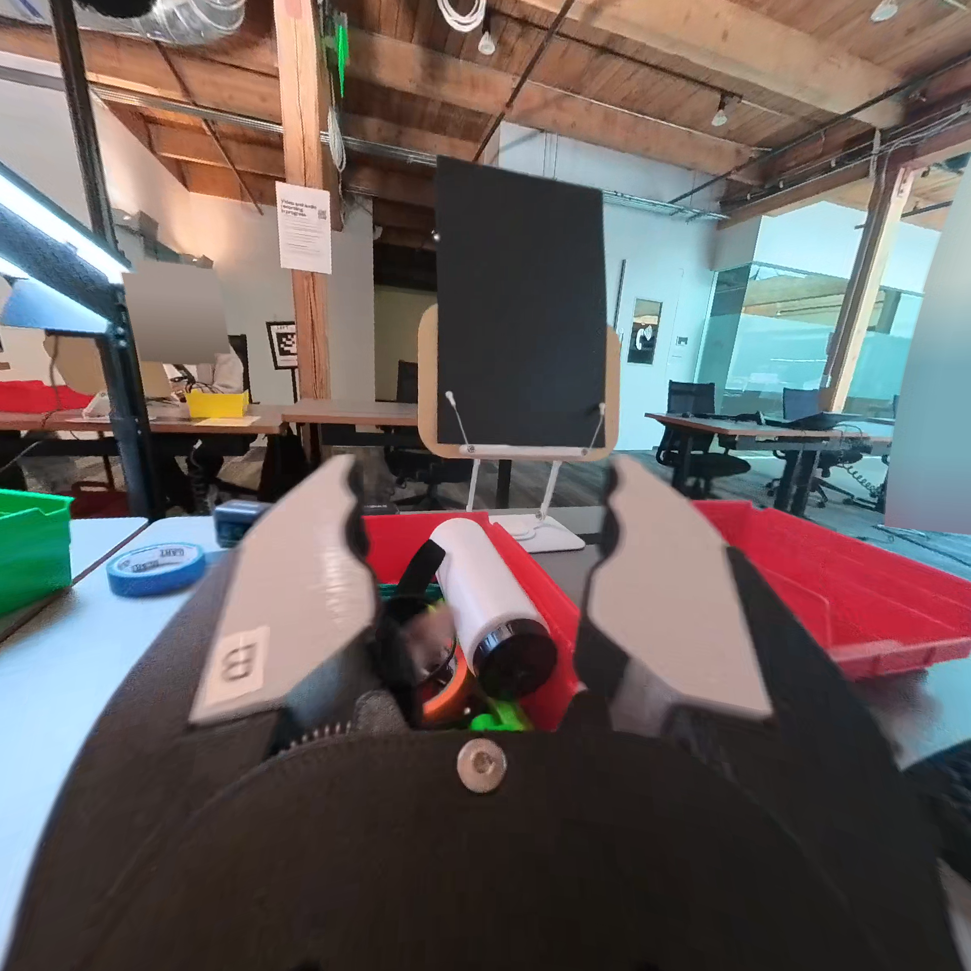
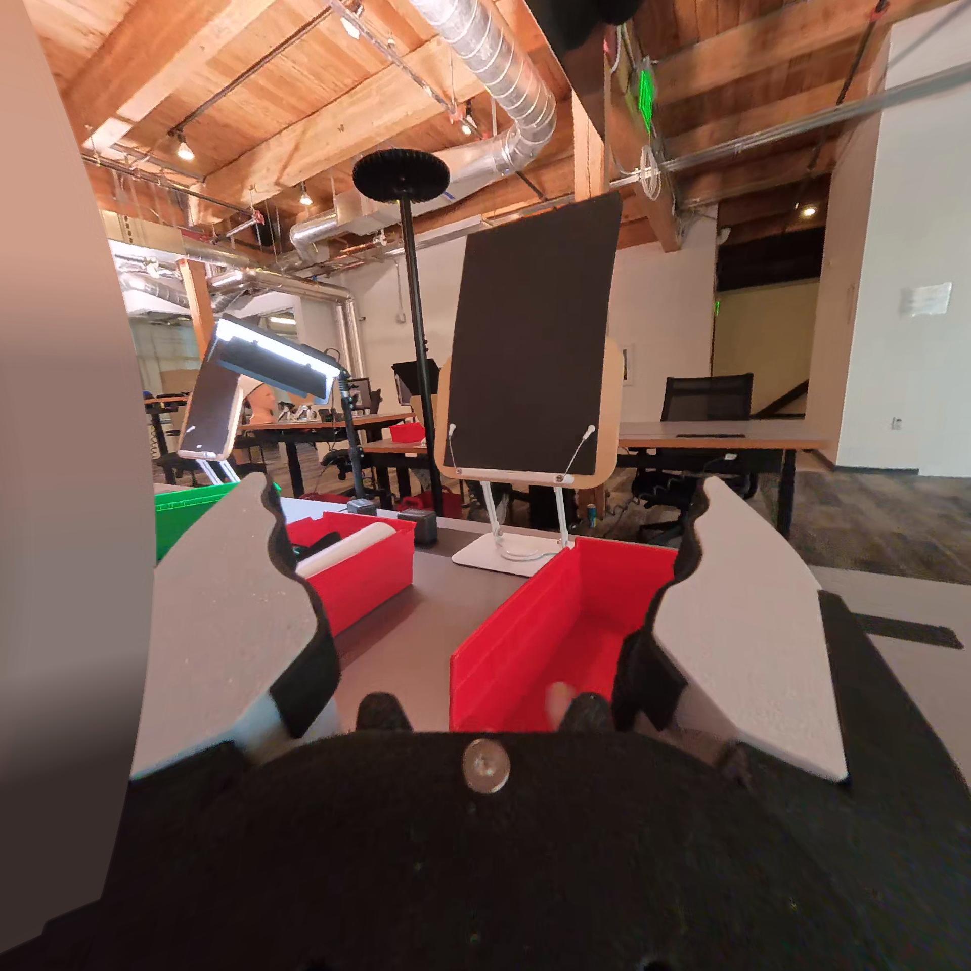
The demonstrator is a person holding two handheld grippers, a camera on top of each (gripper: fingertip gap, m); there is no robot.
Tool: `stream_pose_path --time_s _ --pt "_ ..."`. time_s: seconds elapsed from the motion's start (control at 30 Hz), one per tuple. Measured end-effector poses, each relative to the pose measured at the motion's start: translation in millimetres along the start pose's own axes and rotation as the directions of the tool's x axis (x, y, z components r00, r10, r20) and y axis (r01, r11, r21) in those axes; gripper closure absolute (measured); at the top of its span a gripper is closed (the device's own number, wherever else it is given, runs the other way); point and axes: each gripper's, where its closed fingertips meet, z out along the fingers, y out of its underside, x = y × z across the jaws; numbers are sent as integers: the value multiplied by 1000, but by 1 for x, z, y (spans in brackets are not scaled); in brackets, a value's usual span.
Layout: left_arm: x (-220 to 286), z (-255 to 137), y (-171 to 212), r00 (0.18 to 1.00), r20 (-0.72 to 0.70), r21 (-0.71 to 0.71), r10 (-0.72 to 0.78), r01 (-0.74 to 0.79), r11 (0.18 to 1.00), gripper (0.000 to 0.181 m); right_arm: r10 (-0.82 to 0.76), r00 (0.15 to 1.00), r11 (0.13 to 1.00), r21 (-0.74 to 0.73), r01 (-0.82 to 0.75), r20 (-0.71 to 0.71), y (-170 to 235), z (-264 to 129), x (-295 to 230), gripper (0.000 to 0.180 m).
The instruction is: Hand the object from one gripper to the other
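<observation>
- The left hand-held gripper [image 1: 481,530] hangs with jaws spread and nothing between them, over the left red bin [image 1: 546,594] on the table [image 1: 79,657].
- The white roll with a black end cap [image 1: 486,583] lies tilted on clutter in that bin; it looks like the object, best pinched across its white body.
- The right hand-held gripper [image 2: 486,546], also spread and holding nothing, waits above the other red bin [image 2: 567,625].

The right gripper [image 2: 483,530] is seen with its jaws spread wide and nothing between them. Below it, two red bins are set on the bench [image 2: 420,604]: the right bin [image 2: 557,630] lies just under the jaws, the left bin [image 2: 362,572] holds a white roll [image 2: 347,549]. Behind them a black board [image 2: 530,347] is propped upright on a white stand [image 2: 504,557]. A green bin [image 2: 178,515] is partly hidden at the left.
</observation>
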Motion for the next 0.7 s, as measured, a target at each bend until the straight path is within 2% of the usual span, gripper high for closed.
stream_pose_path --time_s 0.03,0.07,0.1,0.13,0.23,0.3,0.33,0.47,0.53,0.63,0.7 --pt "-4 2 2 1000 18 16 -14 13 1000 160 5 999 1000 -3 -5 -35 4 4 7 57" --pt "-7 4 2 998 33 40 -47 46 998 170 32 996 999 -17 -33 -82 10 6 15 104" --pt "-9 7 6 995 43 34 -91 89 995 180 75 990 995 -60 -82 -118 18 9 22 166" --pt "-6 10 11 994 23 12 -107 106 994 181 123 983 986 -99 -137 -137 25 10 25 180" --pt "5 18 25 995 -39 -58 -90 88 994 180 179 978 967 -166 -195 -106 41 16 24 180" --pt "12 23 45 994 -79 -176 -77 62 982 180 179 982 962 -197 -189 -68 50 19 20 180" --pt "14 25 58 993 -93 -241 -76 51 969 171 170 985 962 -211 -175 -37 54 19 16 179" --pt "9 33 116 1000 -7 -445 -29 23 895 123 170 985 965 -197 -172 -25 61 20 15 162" --pt "12 34 145 1000 24 -529 -18 28 848 108 182 983 965 -188 -183 -24 61 21 17 149" --pt "27 33 176 999 17 -628 -51 50 776 100 167 986 971 -169 -169 -27 60 20 18 123" --pt "28 34 188 999 32 -664 -36 48 746 100 132 991 976 -171 -135 -30 60 20 17 112"
